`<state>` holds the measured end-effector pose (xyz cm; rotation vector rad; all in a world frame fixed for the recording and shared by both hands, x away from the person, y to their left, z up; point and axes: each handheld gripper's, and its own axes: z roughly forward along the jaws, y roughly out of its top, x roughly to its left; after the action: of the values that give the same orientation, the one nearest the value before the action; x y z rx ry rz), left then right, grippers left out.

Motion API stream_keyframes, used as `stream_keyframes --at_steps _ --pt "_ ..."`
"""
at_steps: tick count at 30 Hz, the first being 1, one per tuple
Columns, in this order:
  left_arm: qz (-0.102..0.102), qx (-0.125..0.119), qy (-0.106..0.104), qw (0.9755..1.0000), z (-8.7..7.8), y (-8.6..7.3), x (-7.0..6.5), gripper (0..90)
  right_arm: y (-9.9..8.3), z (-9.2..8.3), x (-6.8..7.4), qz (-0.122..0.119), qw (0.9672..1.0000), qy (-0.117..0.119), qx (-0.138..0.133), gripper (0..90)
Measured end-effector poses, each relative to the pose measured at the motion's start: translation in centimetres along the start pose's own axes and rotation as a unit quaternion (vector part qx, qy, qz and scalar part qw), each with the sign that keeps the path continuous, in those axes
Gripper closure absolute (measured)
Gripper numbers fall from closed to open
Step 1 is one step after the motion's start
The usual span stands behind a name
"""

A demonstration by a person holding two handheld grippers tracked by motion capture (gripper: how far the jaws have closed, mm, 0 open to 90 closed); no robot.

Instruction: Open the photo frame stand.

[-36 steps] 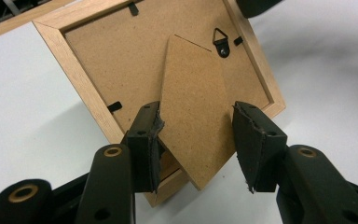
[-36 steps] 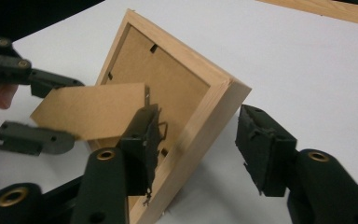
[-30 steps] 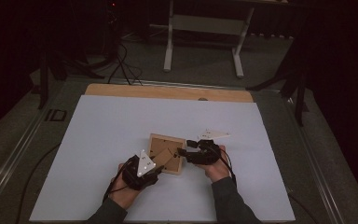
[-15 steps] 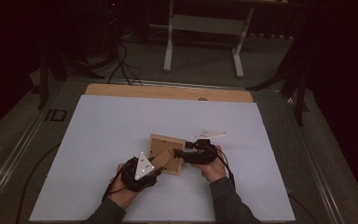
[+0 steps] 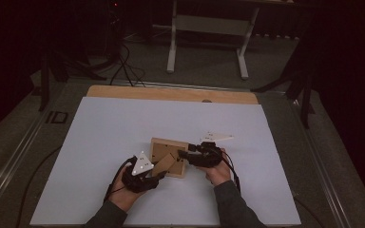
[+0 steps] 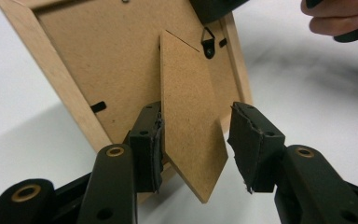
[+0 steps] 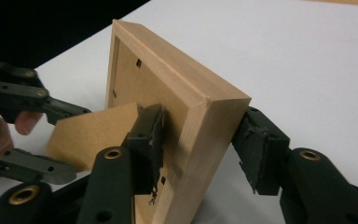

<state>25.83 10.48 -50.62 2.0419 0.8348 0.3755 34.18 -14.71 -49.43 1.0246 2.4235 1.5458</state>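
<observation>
A wooden picture frame [image 5: 164, 148] lies face down on the white table, its brown back up. The cardboard stand [image 6: 189, 116] is swung up from that back. My left gripper [image 6: 196, 140] is open around the stand: one pad [image 6: 151, 140] touches the flap and the other stands apart. It reaches in from the frame's near left corner [image 5: 159, 175]. My right gripper [image 7: 198, 135] has just been closing on the frame's edge [image 7: 182, 79], one pad on the back, the other against the outer side. It sits at the frame's right side [image 5: 183, 154].
The white sheet [image 5: 100, 128] covers the tabletop, with a bare wooden strip [image 5: 171, 92] along the far edge. A white table stand [image 5: 209, 28] is on the floor beyond. Cables [image 5: 123, 71] trail at the far left. Forearms come in from the near edge.
</observation>
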Motion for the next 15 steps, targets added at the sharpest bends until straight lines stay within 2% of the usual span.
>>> stream_keyframes --at_steps 10,15 --pt "-0.02 0.009 -0.01 0.9997 -0.08 0.2 0.33 64.2 0.13 -0.21 0.37 -0.011 0.9999 0.001 -0.005 54.8" --pt "-0.029 0.011 0.001 0.9995 0.05 0.24 0.7 67.6 0.36 -0.47 0.76 -0.029 0.9995 -0.005 -0.013 56.9"
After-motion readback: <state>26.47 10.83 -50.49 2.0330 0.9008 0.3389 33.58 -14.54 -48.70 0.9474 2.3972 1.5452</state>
